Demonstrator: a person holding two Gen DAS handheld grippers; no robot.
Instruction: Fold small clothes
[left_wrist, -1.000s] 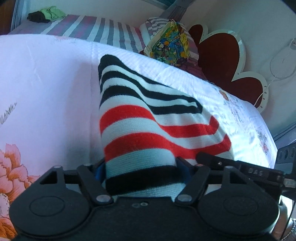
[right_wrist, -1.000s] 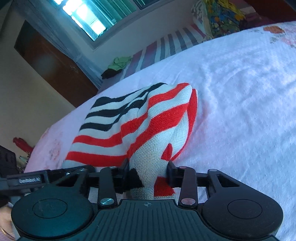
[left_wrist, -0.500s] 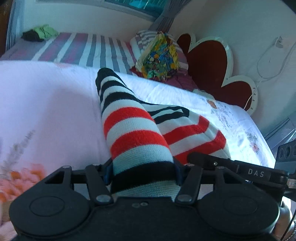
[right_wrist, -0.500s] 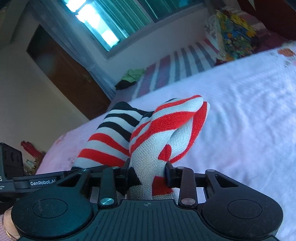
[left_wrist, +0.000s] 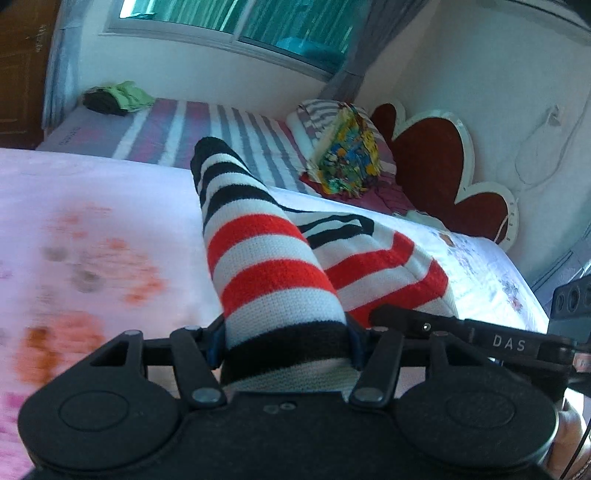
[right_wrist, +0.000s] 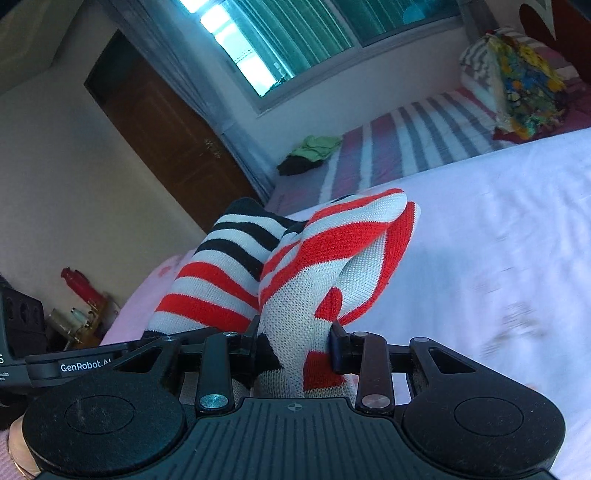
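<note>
A striped knit garment (left_wrist: 266, 258), banded in red, white and black, is lifted over the bed (left_wrist: 92, 221), caught at two places by the two claws. The left claw (left_wrist: 286, 345) is clamped on a bunched black-and-white end of the garment, the cloth filling the gap between its pads; its jaws have just been closing tighter on that fold. From there the knit rises in a rounded ridge toward the far side, red bands near, black bands farther off. The right claw (right_wrist: 293, 341) pinches a narrower wad of the red and white part, its jaws partly closed with the fabric pressed between them, and the cloth above it folds over in a loop. In the right wrist view the left claw's arm shows at the left edge, just beside the garment. The bed's cover is pale pink with a blurred floral print at the near left. Beyond it lies a striped mattress (left_wrist: 192, 129) with a small heap of green and dark clothes (left_wrist: 114, 98) at its far left and a colourful cushion (left_wrist: 349, 151) at its right, near a heart-shaped headboard (left_wrist: 439, 166).
</note>
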